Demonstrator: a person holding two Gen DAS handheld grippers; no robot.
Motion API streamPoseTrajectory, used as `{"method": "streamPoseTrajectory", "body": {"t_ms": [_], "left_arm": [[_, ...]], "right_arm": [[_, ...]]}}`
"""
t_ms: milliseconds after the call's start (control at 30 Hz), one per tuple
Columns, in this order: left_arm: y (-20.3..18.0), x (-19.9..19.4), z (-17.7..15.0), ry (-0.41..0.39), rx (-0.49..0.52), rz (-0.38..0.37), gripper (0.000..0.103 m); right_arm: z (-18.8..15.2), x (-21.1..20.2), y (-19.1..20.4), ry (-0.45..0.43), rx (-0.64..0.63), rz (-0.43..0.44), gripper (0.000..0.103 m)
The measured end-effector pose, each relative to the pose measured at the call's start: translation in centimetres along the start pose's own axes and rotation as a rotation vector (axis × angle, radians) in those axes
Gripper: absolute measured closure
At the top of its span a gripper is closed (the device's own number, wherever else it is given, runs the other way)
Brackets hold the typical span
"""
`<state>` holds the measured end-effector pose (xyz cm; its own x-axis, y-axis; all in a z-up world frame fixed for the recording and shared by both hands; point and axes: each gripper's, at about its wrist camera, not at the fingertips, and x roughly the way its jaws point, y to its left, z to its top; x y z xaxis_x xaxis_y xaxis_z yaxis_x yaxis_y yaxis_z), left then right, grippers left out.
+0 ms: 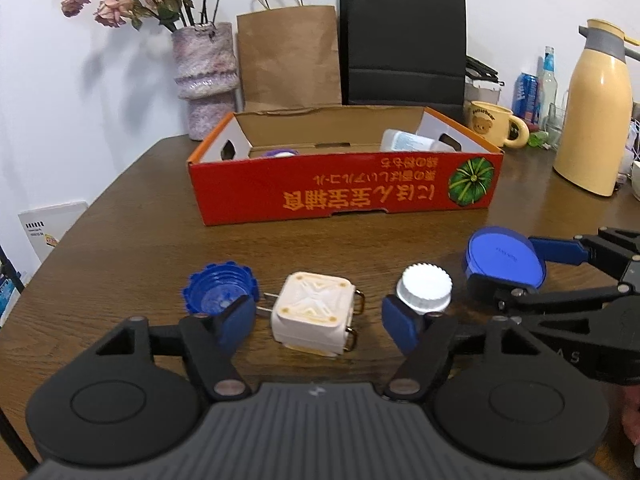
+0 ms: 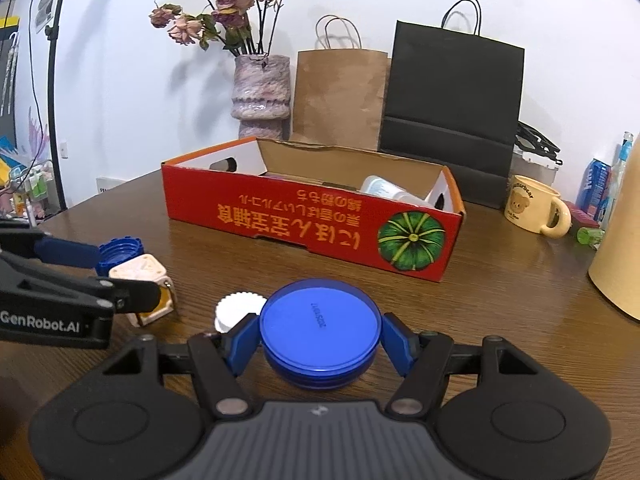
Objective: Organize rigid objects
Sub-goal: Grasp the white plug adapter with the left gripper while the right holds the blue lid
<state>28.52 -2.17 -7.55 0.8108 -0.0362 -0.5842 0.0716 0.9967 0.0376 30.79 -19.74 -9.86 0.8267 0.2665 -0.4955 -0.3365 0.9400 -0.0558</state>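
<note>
On the brown wooden worktop (image 1: 120, 216) stands a long red cardboard box (image 1: 344, 184) with yellow print and a green pumpkin picture on its front wall. The box is open at the top. Inside it, at the right end, lies a white plastic bottle (image 1: 404, 141) with a pale blue label, tipped on its side. At the left end something small, purple and white (image 1: 280, 153), shows just above the front wall; what it is I cannot tell.

In front of the box, outside it, four things are in a row. The round blue plastic lid (image 2: 319, 330) sits between the pads of the right tongs (image 2: 320, 340), which are clamped on its two sides. Just beside it, to the left, is a white ribbed bottle cap (image 1: 426, 288). Next comes a cream square plug adapter (image 1: 312, 312) with metal pins, lying on the worktop between the fingers of the left tongs (image 1: 318, 322). These tongs are apart, and their pads do not touch the adapter. The last is a blue ribbed bottle cap (image 1: 218, 290), lying with its hollow side up, partly behind the left pad.

Behind the box stand a mottled purple vase (image 1: 206, 76) with dried roses, a brown paper bag (image 1: 288, 56) and a black paper bag (image 1: 404, 40). To the right are a cream mug (image 1: 490, 122) with a bear picture and a tall yellow thermos jug (image 1: 594, 112).
</note>
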Motion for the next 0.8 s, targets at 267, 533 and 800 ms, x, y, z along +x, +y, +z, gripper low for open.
{"method": "streamPoseTrajectory", "body": {"t_ms": [267, 533, 800], "left_arm": [[-0.2, 1.3, 0.0, 0.052, -0.024, 0.005, 0.042], [-0.4, 2.9, 0.4, 0.094, -0.069, 0.006, 0.047], [-0.9, 4.1, 1.1, 0.086, -0.06, 0.021, 0.038]], "right_arm": [[-0.2, -0.2, -0.6, -0.005, -0.006, 0.004, 0.038], [-0.2, -0.4, -0.8, -0.008, -0.001, 0.014, 0.038], [-0.3, -0.5, -0.8, -0.013, 0.0, 0.021, 0.038]]}}
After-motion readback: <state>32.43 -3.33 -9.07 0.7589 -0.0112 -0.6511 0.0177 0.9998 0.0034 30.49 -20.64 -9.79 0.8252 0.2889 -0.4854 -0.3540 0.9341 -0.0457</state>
